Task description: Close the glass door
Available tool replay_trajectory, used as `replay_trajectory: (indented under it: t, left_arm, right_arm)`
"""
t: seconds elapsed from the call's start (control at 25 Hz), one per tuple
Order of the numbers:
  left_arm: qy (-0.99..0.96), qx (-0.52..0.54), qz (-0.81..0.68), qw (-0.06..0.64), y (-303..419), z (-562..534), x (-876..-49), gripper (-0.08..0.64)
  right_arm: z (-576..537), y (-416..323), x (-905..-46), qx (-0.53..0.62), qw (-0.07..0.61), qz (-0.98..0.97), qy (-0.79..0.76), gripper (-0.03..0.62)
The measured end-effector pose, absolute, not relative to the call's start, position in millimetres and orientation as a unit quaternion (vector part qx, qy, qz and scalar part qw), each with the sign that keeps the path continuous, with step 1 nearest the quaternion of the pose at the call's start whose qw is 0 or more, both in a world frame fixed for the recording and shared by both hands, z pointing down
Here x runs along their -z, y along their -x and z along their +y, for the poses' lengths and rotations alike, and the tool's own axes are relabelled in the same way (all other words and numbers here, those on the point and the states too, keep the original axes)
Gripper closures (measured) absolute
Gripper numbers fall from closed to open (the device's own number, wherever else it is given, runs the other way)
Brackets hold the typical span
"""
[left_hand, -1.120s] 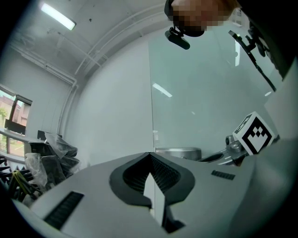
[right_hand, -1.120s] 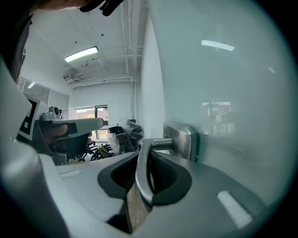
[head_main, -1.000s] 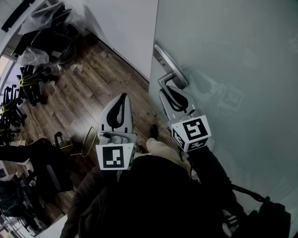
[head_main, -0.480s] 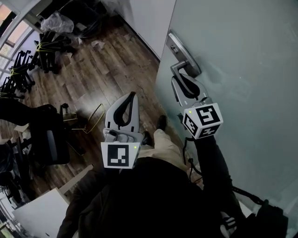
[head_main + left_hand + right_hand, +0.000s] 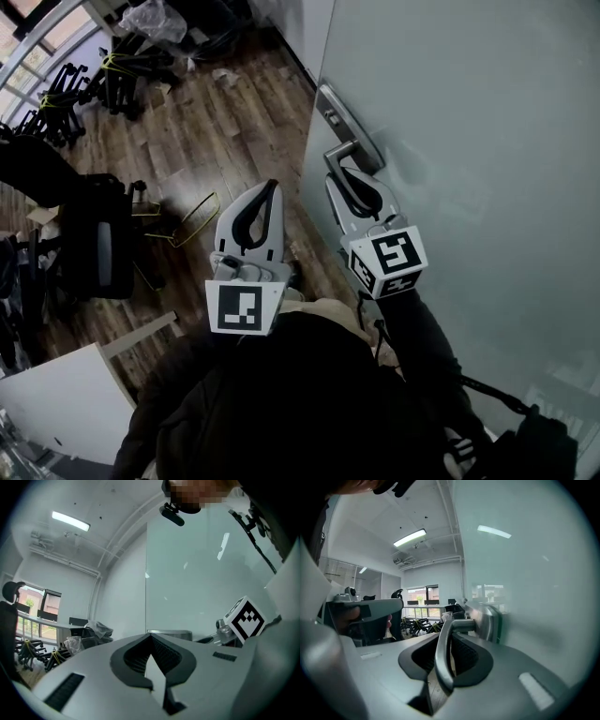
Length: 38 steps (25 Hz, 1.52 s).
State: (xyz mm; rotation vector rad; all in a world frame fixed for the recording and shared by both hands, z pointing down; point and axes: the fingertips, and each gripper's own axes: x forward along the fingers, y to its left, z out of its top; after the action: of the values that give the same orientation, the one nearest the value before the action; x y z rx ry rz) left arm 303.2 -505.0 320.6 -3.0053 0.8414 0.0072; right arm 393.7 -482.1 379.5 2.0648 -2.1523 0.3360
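The frosted glass door (image 5: pixel 469 122) fills the right side of the head view, its free edge running down past the metal lock plate (image 5: pixel 337 120). My right gripper (image 5: pixel 349 178) is shut on the door handle (image 5: pixel 342 155). In the right gripper view the silver lever of the handle (image 5: pixel 443 653) lies between the dark pads, running back to the plate on the door (image 5: pixel 525 573). My left gripper (image 5: pixel 272 186) hovers beside it over the wooden floor, shut and empty. Its tips meet in the left gripper view (image 5: pixel 151 635), with the door (image 5: pixel 201 583) ahead.
Stacked black office chairs (image 5: pixel 56 103) and plastic bags (image 5: pixel 155 17) crowd the far left. A black chair (image 5: pixel 89 244) and a yellow wire frame (image 5: pixel 192 220) stand on the wooden floor (image 5: pixel 234 122). A white panel (image 5: pixel 56 403) lies at the lower left.
Both grippers and the door have travelled together across the room; the floor and chairs have shifted in view. The right gripper has kept its hold on the handle.
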Motion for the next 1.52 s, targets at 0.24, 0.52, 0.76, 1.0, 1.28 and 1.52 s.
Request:
replay_trajectory:
  t: [0.24,0.52,0.76,1.0,1.28,1.52]
  left_arm:
    - [0.948,-0.008,0.317,0.020,-249,-474,-324,0.563]
    - [0.927,-0.015,0.375,0.013,-187,-415,-321,0.563]
    - [0.900,-0.020,0.435,-0.005,-123,-388,-327,0.563]
    - [0.871,-0.039,0.490,-0.004,-67,-381,-322,0.563]
    - [0.857,-0.040,0.513,-0.003,6,-349,-321,0.563]
    - [0.842,-0.022,0.539,0.006,41,-333,-318,0.563]
  right_arm:
    - [-464,-328,-387,-0.112,0.085,-0.741,-0.656,0.528]
    - [-447,-255,-384,-0.102,0.076,-0.782,-0.610,0.528]
    - [-434,-195,-382,-0.095,0.074,-0.809,-0.576,0.528]
    - [-417,-138,-389,-0.090,0.075,-0.831,-0.543,0.528]
    - [-380,-59,-387,-0.085,0.080,-0.854,-0.508,0.528]
    - [-363,-30,-387,-0.086,0.081,-0.871,-0.476,0.528]
